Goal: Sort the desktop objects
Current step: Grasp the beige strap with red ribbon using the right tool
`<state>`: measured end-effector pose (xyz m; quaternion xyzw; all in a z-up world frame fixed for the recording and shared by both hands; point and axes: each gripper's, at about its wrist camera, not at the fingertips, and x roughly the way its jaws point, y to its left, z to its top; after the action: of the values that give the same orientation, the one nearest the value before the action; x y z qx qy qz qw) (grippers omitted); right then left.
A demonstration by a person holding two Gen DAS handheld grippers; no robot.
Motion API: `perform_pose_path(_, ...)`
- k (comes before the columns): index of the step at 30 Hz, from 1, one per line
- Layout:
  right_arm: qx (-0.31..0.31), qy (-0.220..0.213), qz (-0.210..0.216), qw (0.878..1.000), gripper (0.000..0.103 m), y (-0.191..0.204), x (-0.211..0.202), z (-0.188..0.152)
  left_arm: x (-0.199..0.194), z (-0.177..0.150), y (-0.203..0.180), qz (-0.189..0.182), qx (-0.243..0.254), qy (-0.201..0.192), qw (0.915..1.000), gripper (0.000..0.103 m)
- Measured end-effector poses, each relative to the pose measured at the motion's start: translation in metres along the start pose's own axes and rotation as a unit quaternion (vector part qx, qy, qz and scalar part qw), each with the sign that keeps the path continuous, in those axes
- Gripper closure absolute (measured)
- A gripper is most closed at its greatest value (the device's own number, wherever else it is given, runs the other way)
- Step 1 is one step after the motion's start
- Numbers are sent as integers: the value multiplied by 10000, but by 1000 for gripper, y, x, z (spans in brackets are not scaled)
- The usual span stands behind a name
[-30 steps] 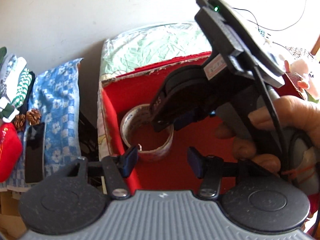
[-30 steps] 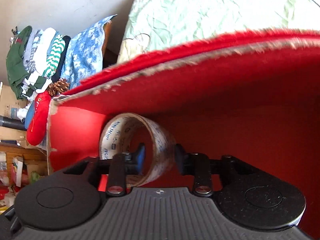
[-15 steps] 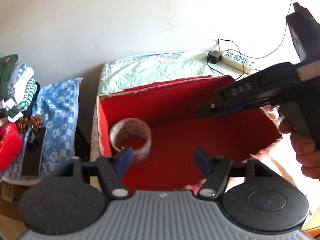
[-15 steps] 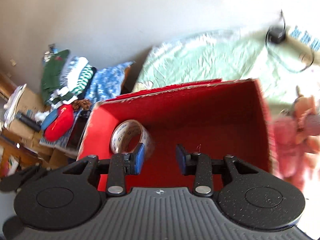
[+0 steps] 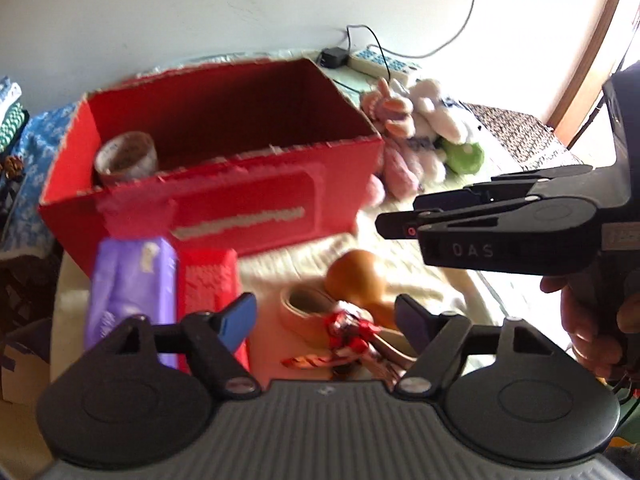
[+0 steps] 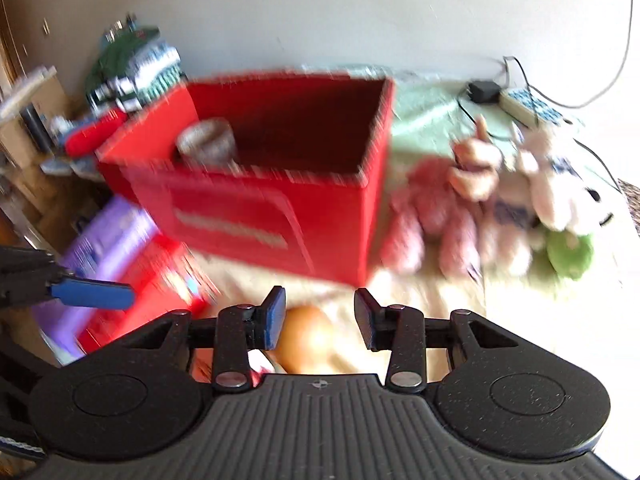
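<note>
Jaws of both grippers empty, left closing, right opening; tape roll [image 5: 126, 156] far ahead in red box [image 5: 224, 216].

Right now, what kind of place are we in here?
Probably a lived-in room at home, not a workshop: a cloth-covered table against a plain wall, plush toys beside a red storage box, and folded clothes stacked off to the side.

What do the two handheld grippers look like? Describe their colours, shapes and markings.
The left gripper has a grey ribbed body, two black round discs, black linkage arms with silver rivets and blue finger pads. The right gripper is built alike; seen side-on it is a black pistol-shaped tool lettered "OAS". A bare hand holds it; no sleeve shows.
</note>
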<state>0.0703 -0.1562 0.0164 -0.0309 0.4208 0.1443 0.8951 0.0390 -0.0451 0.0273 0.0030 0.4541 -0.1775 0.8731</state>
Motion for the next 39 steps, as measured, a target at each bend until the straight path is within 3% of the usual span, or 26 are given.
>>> perform_pose_path(1, 11, 72, 15, 10000, 63, -5, 0, -8, 6, -6, -7, -54, -21, 112, 9999, 40)
perform_pose_path(3, 96, 190, 193, 9996, 64, -12, 1, -17, 15, -15, -17, -110, -122, 300, 9994, 45)
perform_pose_path(12, 874, 545, 1412, 9846, 69, -34, 18, -34, 38, -39, -24, -22, -495, 518, 9974, 48)
perform_pose_path(15, 812, 676, 1658, 9805, 69, -25, 24, -31, 44, -43, -30, -147, -424, 553, 9975, 42)
perform_pose_path(18, 674, 815, 1784, 9783, 72, -11, 30, -31, 46, -45, -35, -175, -328, 424, 9984, 22)
perform_pose_path(19, 660, 888, 1825, 9770, 74, -8, 33, -32, 48, -45, -36, -87, -285, 391, 9988, 20)
perform_pose_path(20, 681, 957, 1851, 9757, 76, -5, 35, -33, 51, -46, -37, 17, -221, 428, 9988, 21)
perform_pose_path(22, 761, 1083, 1943, 9720, 76, -3, 38, -36, 57, -48, -40, 227, -89, 512, 9984, 34)
perform_pose_path(24, 894, 1203, 2173, 9645, 76, -2, 38, -38, 58, -52, -37, 199, -81, 602, 9980, 37)
perform_pose_path(27, 1070, 1268, 2403, 9564, 77, 1, 37, -40, 54, -58, -32, 206, -84, 640, 9977, 32)
perform_pose_path(33, 900, 1127, 1826, 9726, 69, 9, 31, -35, 61, -62, -26, 248, -14, 821, 9963, 27)
perform_pose_path(39, 991, 1259, 1911, 9684, 65, 15, 39, -33, 71, -56, -33, 315, 271, 798, 9959, 34)
